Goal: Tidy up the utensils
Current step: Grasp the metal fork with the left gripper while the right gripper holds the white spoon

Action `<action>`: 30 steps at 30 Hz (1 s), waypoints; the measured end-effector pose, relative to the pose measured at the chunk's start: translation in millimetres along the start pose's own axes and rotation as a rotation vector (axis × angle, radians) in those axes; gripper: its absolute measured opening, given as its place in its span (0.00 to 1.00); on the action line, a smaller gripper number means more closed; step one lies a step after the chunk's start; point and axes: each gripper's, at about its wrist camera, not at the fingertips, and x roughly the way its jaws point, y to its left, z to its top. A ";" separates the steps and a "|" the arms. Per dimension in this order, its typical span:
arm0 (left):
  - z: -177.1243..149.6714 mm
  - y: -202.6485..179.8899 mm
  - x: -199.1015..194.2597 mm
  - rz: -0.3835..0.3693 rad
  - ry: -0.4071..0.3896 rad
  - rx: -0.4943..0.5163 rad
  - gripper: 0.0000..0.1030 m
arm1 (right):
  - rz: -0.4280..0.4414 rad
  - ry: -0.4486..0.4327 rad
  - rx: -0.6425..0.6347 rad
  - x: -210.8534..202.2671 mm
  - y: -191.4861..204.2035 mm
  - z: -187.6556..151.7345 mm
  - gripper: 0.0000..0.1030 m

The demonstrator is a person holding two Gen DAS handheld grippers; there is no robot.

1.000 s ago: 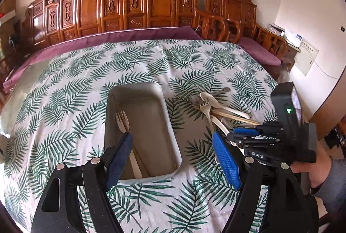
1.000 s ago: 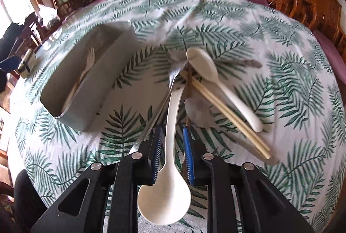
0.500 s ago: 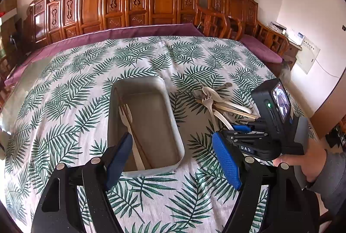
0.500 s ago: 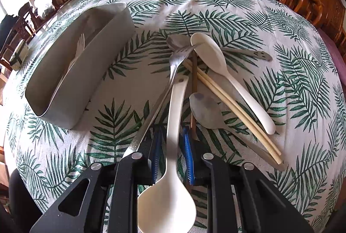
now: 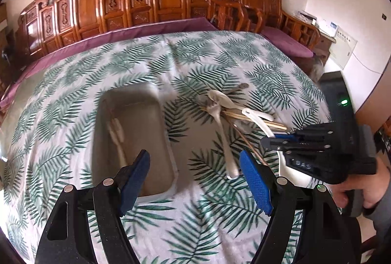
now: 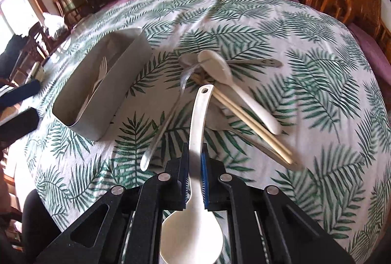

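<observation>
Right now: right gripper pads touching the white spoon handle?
Touching. The right wrist view shows the right gripper with both blue pads closed against the white spoon handle, no gap either side; its jaws have just been closing.

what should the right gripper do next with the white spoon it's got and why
Probably carry it over to the grey bin and let go there. The right gripper, whose jaws have just been closing, is clamped on the white spoon, handle lifted off the pile. The bin holds a white fork and has free space.
</observation>
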 end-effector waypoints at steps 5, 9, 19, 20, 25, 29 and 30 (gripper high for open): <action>9.0 -22.0 25.8 -0.010 0.050 0.020 0.59 | 0.020 -0.028 0.026 -17.8 -16.6 -9.5 0.10; 15.5 -34.6 50.1 -0.019 0.095 0.020 0.52 | 0.029 -0.047 0.035 -28.5 -26.6 -14.1 0.10; 24.9 -49.1 110.3 0.034 0.202 0.031 0.37 | 0.046 -0.066 0.048 -36.8 -44.8 -26.4 0.10; 25.4 -49.5 114.9 0.040 0.210 0.031 0.35 | 0.047 -0.067 0.048 -36.8 -46.3 -27.2 0.10; 25.4 -49.7 134.1 0.054 0.248 0.019 0.29 | 0.043 -0.065 0.046 -36.5 -55.0 -33.9 0.10; 22.6 -48.9 147.4 0.072 0.282 0.005 0.24 | 0.039 -0.068 0.045 -36.7 -61.0 -36.8 0.10; 22.1 -49.0 149.5 0.076 0.287 0.004 0.24 | 0.041 -0.069 0.046 -36.8 -62.2 -37.3 0.10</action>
